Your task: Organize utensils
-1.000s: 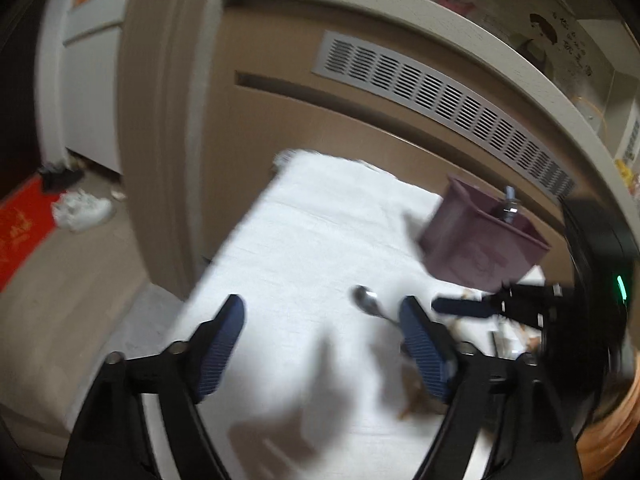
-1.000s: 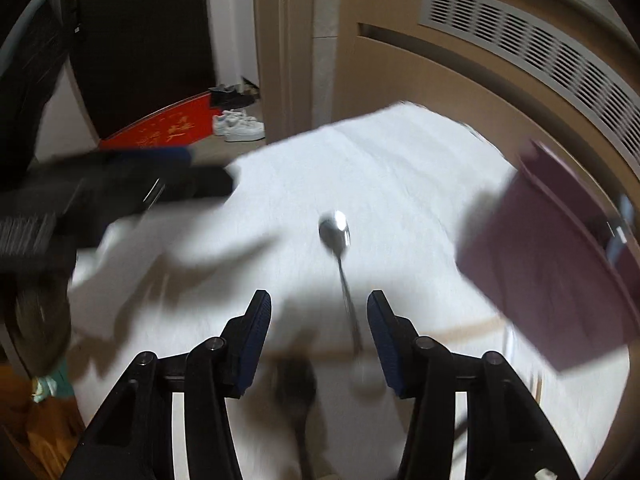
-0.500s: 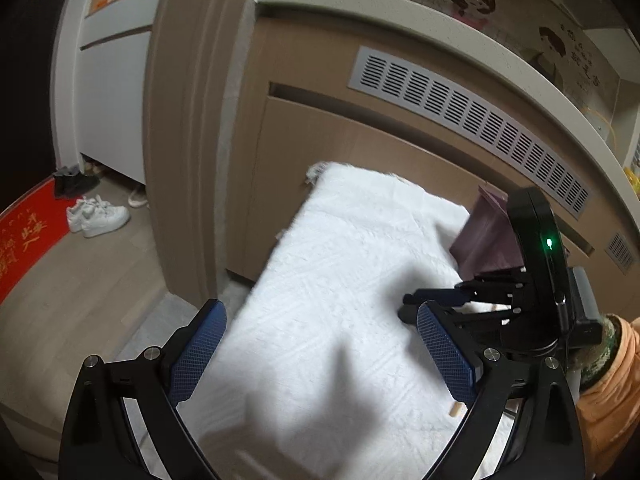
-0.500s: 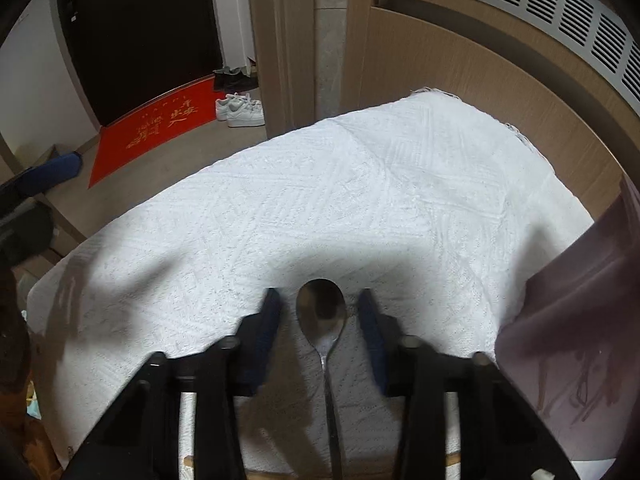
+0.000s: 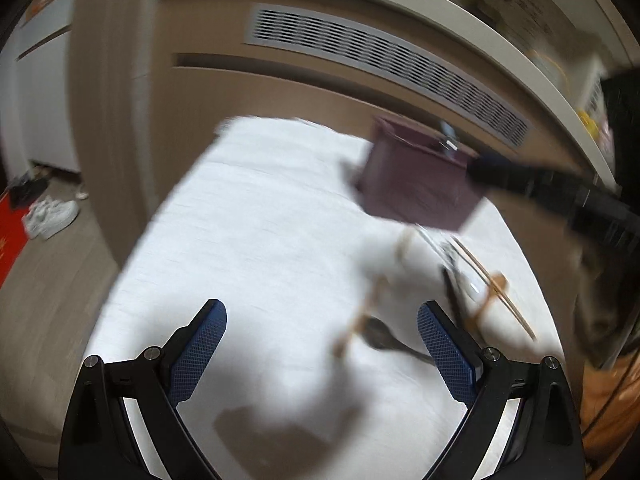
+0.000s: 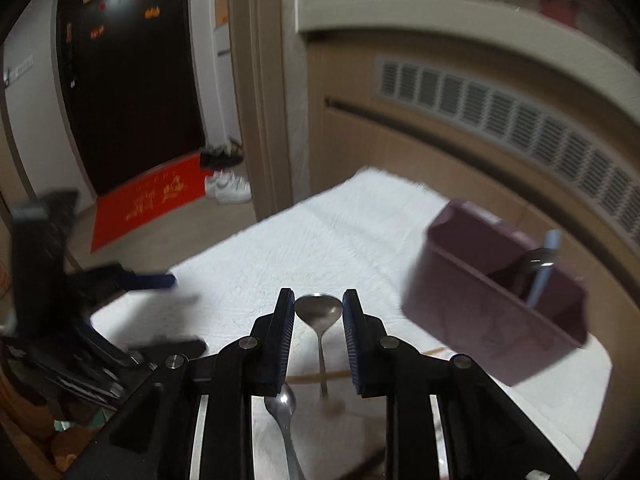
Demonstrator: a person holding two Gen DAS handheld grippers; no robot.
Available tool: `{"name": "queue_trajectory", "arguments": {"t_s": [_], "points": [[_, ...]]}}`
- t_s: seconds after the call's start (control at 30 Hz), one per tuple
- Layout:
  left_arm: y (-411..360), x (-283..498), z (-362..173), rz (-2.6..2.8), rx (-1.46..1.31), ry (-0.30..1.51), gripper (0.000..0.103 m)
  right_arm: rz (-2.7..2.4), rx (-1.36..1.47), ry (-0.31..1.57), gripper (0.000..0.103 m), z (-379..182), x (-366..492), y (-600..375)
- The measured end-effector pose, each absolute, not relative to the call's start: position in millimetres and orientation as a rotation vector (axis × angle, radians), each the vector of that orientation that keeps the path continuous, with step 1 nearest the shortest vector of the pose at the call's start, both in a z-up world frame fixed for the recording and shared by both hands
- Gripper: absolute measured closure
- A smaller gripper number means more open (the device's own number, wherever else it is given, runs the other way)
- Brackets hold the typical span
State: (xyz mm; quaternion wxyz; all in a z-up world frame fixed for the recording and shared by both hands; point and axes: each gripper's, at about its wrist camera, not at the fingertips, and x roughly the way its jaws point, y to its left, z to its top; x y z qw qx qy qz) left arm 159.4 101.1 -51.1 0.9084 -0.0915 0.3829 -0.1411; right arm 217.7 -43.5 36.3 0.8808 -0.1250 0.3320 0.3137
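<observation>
My right gripper [image 6: 319,306] is shut on a silver spoon [image 6: 319,312], its bowl held between the blue pads, lifted above the white cloth [image 6: 320,248]. A purple utensil box [image 6: 496,304] stands to its right with a utensil and a pale blue handle inside. A second spoon [image 6: 282,404] lies on the cloth below. My left gripper [image 5: 322,340] is open and empty over the cloth [image 5: 260,240]. In its blurred view the box [image 5: 416,184] stands at the far right. A dark spoon [image 5: 384,338] and wooden chopsticks [image 5: 492,284] lie near its right finger.
A beige cabinet with a vent grille [image 5: 380,60] stands behind the table. A door frame [image 6: 256,92] rises at the left. White shoes [image 6: 228,188] and a red mat [image 6: 148,204] lie on the floor beyond the table's left edge.
My right gripper has shut on the spoon's bowl and lifted it off the cloth. My left gripper has swung back over the table toward the loose utensils.
</observation>
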Motion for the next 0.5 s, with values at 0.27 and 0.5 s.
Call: {"name": "queue_trajectory", "arguments": {"t_s": [0.27,0.5], "points": [[37,155,-69,-0.395,-0.276,0.984,0.011,0.576,-0.196,0.572,0.081,74,174,-106],[16,182,-94,-0.215,-0.293,1.125,0.027,0.512,-0.181,0.541,0.081,70,161,-139]]}}
